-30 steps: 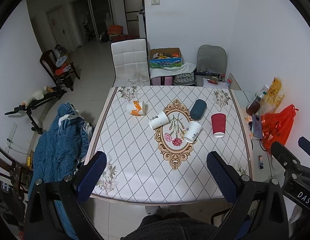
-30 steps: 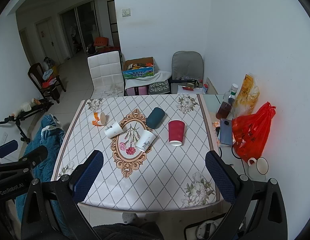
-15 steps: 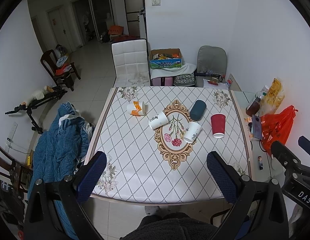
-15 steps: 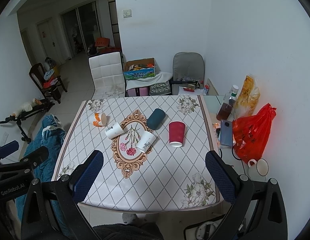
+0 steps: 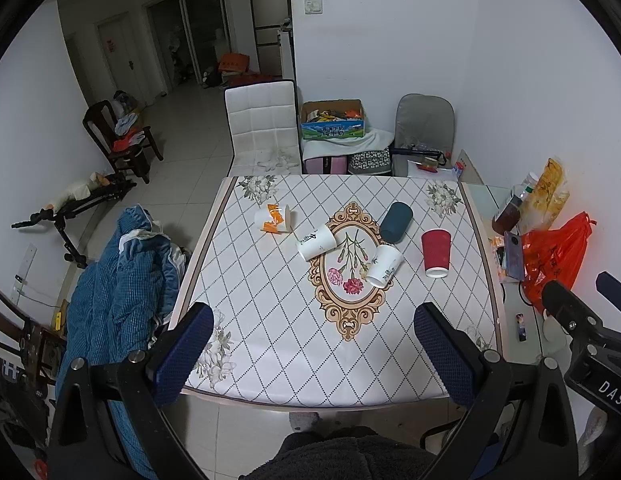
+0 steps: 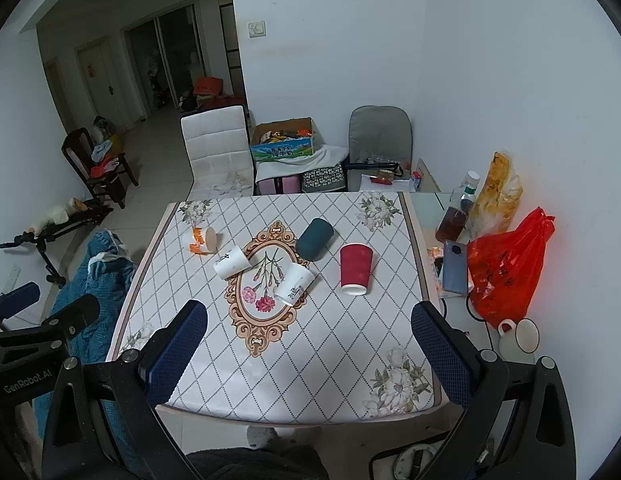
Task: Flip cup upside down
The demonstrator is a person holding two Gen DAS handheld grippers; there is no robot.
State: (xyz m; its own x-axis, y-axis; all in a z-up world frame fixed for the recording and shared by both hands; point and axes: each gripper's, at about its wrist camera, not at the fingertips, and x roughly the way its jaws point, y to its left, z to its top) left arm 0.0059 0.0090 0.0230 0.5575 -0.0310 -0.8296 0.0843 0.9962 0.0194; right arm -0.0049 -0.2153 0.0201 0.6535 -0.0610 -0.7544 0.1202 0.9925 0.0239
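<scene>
Several cups lie on their sides on the table [image 5: 270, 340] [image 6: 310, 360]: an orange-and-white paper cup [image 5: 273, 219] [image 6: 199, 239], a white cup [image 5: 316, 242] [image 6: 231, 262], a second white cup [image 5: 384, 266] [image 6: 294, 283], a dark teal cup [image 5: 396, 222] [image 6: 315, 238] and a red ribbed cup [image 5: 435, 253] [image 6: 355, 268]. My left gripper [image 5: 312, 354] and right gripper [image 6: 308, 354] are both open and empty, held above the table's near edge, well short of the cups.
A white chair [image 5: 262, 128], a box [image 5: 332, 120] and a grey chair [image 5: 424, 128] stand behind the table. A side surface to the right holds a bottle [image 6: 456, 212], a phone [image 6: 454, 266], a red bag [image 6: 506, 268] and a mug [image 6: 518, 336]. A blue quilt [image 5: 118, 288] lies at the left.
The right wrist view has shifted slightly, so the table sits a little lower in frame. The cups have not moved. Both grippers stay open.
</scene>
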